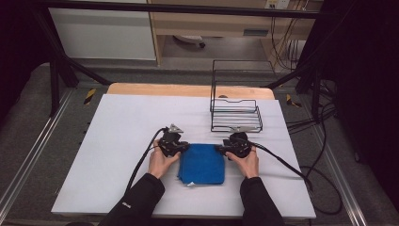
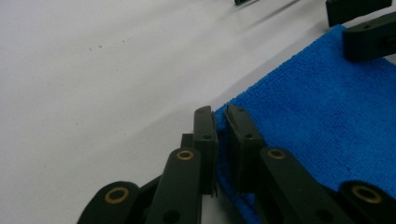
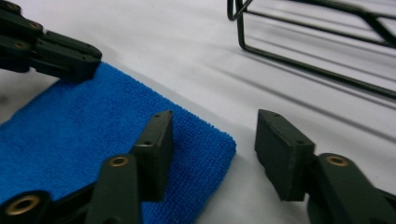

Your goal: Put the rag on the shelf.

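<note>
Your left claw [image 2: 220, 140] pinches the blue microfibre cloth's [image 2: 322, 116] corner; your right claw [image 3: 212, 154] stands half-wide, straddling the opposite corner, unclamped.

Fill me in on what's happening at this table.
A person works a folded blue cloth on the white table with a hand-held tool in each hand. The left tool is pinched shut on the cloth's far left corner. The right tool sits at the far right corner, jaws apart and straddling it, not gripping yet. A black wire rack stands just beyond.
</note>
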Demonstrator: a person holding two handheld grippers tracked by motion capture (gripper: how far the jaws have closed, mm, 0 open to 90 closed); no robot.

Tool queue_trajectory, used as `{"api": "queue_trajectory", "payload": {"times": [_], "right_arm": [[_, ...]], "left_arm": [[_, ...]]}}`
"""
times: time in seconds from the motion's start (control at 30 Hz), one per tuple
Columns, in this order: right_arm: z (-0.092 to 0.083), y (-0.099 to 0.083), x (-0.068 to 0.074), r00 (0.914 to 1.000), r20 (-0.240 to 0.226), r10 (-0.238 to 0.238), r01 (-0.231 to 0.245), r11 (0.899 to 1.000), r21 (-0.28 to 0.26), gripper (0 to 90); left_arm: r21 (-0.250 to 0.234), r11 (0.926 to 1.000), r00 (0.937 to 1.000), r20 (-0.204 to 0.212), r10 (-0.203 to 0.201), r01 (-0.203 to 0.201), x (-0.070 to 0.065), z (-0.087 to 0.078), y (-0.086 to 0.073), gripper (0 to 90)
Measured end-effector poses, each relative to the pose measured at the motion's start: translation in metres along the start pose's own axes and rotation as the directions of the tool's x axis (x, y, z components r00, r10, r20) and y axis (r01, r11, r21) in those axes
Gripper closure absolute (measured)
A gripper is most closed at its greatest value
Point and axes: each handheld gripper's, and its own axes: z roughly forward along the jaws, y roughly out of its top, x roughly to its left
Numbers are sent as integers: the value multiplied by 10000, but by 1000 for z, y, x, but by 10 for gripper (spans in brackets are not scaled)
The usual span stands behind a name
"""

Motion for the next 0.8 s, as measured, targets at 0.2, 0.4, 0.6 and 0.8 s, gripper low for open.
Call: {"api": "queue_trajectory", "payload": {"times": [0.2,0.4,0.6,0.8], "right_arm": [[3,-1,-1,10000,-72,51,-49,9994,330,631],[2,0,-2,9991,-266,329,-311,9974,649,742],[1,0,-1,9969,-489,623,-587,9957,722,848],[-5,1,0,9961,-628,616,-575,9962,650,858]], "left_arm": [[31,10000,10000,97,7,-8,1,0,0,827],[13,10000,9999,104,-59,59,1,0,0,826],[29,9999,9998,145,-124,124,2,0,0,825],[-7,9982,9971,487,-591,592,7,-2,1,842]]}}
